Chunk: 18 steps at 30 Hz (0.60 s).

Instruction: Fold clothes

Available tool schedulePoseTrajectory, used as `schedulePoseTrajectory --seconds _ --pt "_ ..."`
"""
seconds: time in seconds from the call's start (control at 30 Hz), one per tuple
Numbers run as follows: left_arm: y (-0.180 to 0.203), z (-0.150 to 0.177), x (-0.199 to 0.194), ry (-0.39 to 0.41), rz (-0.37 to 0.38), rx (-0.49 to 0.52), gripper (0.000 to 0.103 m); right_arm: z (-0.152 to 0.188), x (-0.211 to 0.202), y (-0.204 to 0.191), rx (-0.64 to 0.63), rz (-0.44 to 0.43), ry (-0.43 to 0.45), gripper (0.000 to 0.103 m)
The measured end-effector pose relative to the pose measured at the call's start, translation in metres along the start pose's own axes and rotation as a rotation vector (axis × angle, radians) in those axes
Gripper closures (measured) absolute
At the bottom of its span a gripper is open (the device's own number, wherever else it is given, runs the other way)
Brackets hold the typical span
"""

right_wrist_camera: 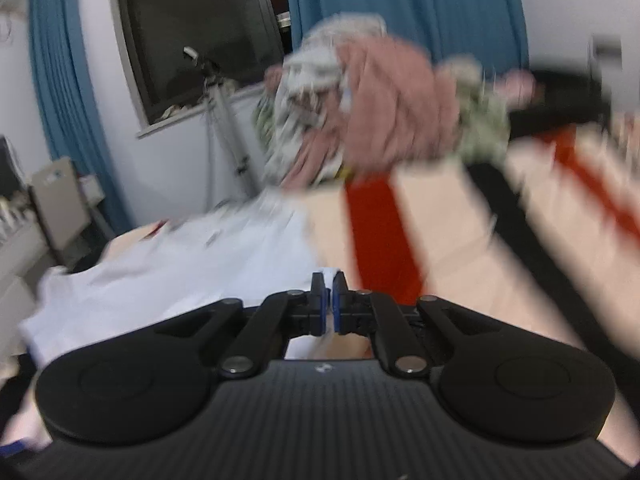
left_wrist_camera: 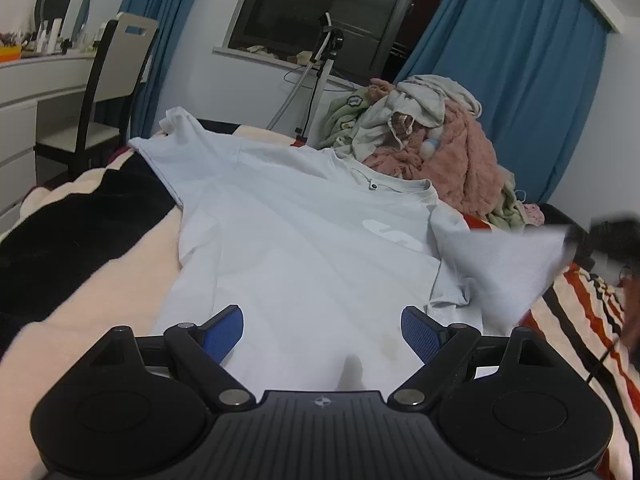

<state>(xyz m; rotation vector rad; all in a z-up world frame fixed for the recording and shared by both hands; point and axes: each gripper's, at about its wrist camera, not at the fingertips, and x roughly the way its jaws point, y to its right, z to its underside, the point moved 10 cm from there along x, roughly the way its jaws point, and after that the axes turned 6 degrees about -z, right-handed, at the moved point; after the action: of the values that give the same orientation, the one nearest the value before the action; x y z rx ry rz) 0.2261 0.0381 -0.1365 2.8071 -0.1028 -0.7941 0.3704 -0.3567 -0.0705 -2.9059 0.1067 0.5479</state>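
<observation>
A white T-shirt (left_wrist_camera: 296,240) lies spread face up on the striped blanket, collar toward the far side. My left gripper (left_wrist_camera: 322,330) is open and empty, hovering over the shirt's lower part. My right gripper (right_wrist_camera: 329,300) is shut on the edge of the shirt's right sleeve (right_wrist_camera: 324,274); the right wrist view is blurred. In the left wrist view that sleeve (left_wrist_camera: 508,264) is lifted off the bed at the right, with the right gripper (left_wrist_camera: 570,242) a dark blur at its tip. The shirt also shows in the right wrist view (right_wrist_camera: 180,264).
A heap of pink, green and white clothes (left_wrist_camera: 432,136) sits behind the shirt's collar, also in the right wrist view (right_wrist_camera: 380,112). The striped blanket (left_wrist_camera: 580,312) covers the bed. A chair (left_wrist_camera: 108,92) and white desk (left_wrist_camera: 28,80) stand at left, a tripod (left_wrist_camera: 320,76) by the window.
</observation>
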Motion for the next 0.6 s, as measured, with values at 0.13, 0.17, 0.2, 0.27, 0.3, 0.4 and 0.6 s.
schedulePoseTrajectory --seconds 0.13,0.17,0.2,0.27,0.3,0.4,0.6 --pt "0.005 0.001 -0.001 0.01 0.01 0.024 0.015 -0.068 0.043 0.04 -0.197 0.167 0.029 0.097" --pt "0.007 0.003 0.001 0.006 0.013 0.031 0.015 -0.08 0.057 0.053 -0.245 0.219 0.032 0.097" --pt "0.009 0.004 0.003 0.002 0.015 0.038 0.015 -0.092 0.072 0.067 -0.292 0.274 0.033 0.097" --pt "0.013 0.009 0.006 -0.01 0.02 0.058 0.015 -0.103 0.101 0.096 -0.317 0.349 0.016 0.097" --pt "0.015 0.012 0.008 -0.017 0.023 0.069 0.015 -0.106 0.116 0.11 -0.316 0.377 0.003 0.097" --pt "0.021 0.018 0.014 -0.029 0.025 0.098 0.015 -0.097 0.155 0.144 -0.297 0.421 -0.025 0.097" --pt "0.024 0.027 0.031 -0.054 0.02 0.13 0.015 -0.047 0.192 0.168 -0.123 0.355 -0.057 0.056"
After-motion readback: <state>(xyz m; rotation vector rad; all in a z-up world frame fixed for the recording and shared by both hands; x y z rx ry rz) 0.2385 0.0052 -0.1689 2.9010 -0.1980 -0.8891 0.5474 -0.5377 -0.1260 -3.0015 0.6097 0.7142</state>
